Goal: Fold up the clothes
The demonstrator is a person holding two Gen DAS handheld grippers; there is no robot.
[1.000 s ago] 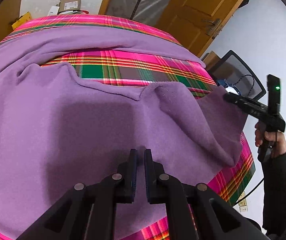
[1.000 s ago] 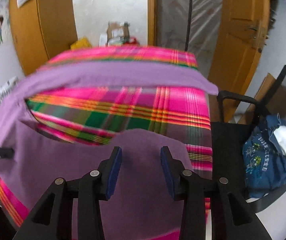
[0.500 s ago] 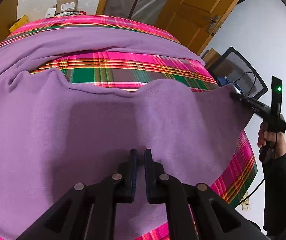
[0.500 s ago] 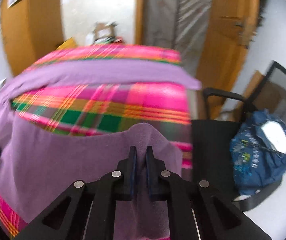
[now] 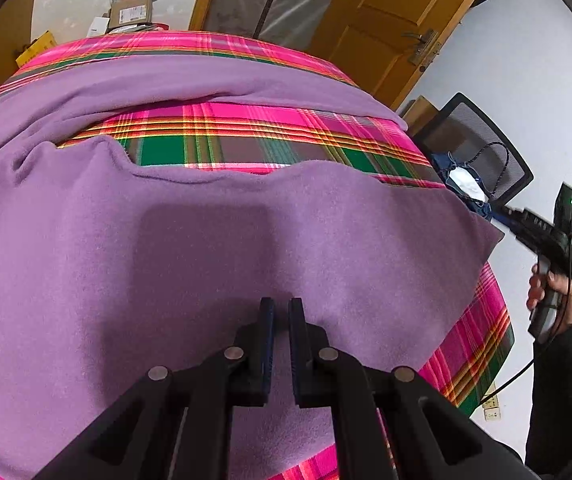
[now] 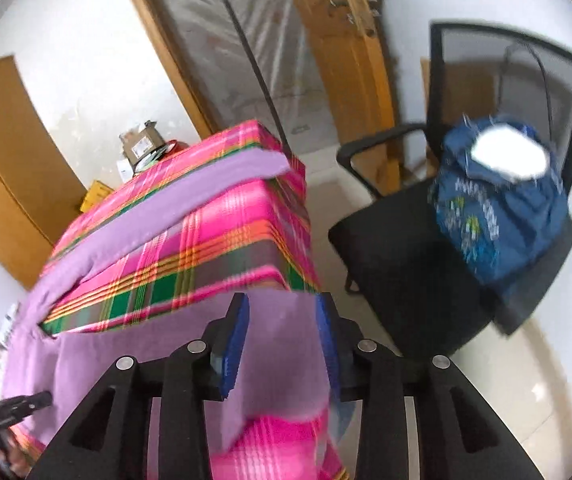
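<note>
Now purple cloth [image 5: 246, 240] pinched by left hand-held gripper [image 5: 277, 308], right hand-held gripper [image 6: 282, 320] spread

**Purple fleece cloth spread over the plaid table**

The purple cloth [image 5: 214, 240] is a soft, fuzzy, plain-coloured sheet lying across the plaid-covered table [image 5: 270, 148]. Its near part lies mostly flat, with a wavy, rumpled upper edge. A second purple band crosses the table farther back, leaving a strip of plaid bare between them. The near right corner [image 6: 282, 344] hangs past the table's edge.
</note>
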